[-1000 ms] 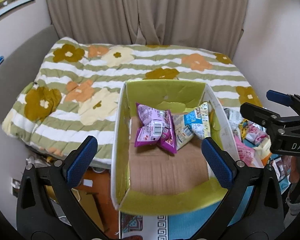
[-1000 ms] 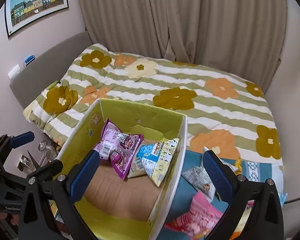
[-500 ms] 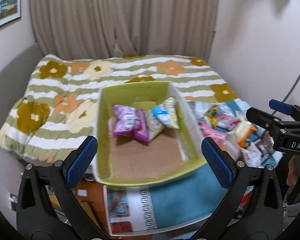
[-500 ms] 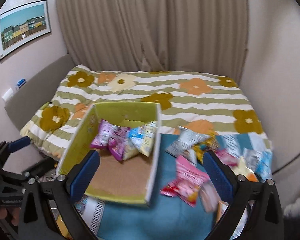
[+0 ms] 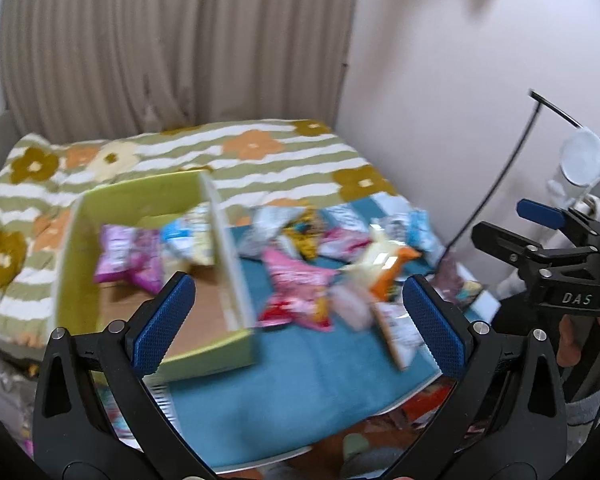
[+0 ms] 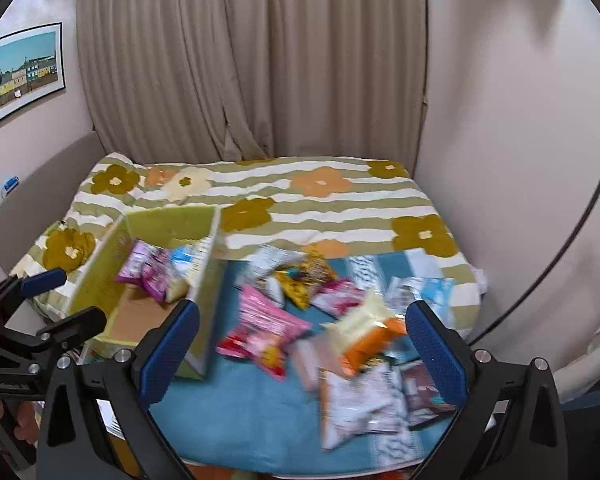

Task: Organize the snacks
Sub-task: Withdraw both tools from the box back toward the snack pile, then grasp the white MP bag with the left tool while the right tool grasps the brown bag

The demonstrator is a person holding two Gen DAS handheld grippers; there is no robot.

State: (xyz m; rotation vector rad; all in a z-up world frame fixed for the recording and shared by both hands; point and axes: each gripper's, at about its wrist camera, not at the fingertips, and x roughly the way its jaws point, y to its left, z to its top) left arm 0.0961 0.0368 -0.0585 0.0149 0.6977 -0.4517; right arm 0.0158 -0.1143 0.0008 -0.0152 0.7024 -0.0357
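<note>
A green cardboard box (image 5: 76, 280) (image 6: 100, 264) stands on the bed's near left, holding purple snack bags (image 5: 128, 258) (image 6: 144, 270) and a blue-and-yellow bag (image 5: 188, 236). To its right, several loose snack packets lie on a teal mat (image 5: 292, 380) (image 6: 244, 412): a pink bag (image 5: 296, 288) (image 6: 260, 324), an orange-and-cream bag (image 5: 384, 272) (image 6: 364, 332), a white bag (image 6: 352, 408). My left gripper (image 5: 300, 320) is open above the box's right wall and the pink bag. My right gripper (image 6: 304, 352) is open over the packets, empty. Both views are blurred.
A striped flower quilt (image 6: 300, 196) covers the bed behind. Curtains (image 6: 252, 60) hang at the back, and a wall (image 6: 520, 120) closes the right side. A black cable (image 6: 560, 256) runs down at the right. A hand (image 5: 572, 340) holds the other gripper.
Both views have swung right and pulled back from the box. The loose packets and the teal mat have come into view. Both grippers stay open and empty.
</note>
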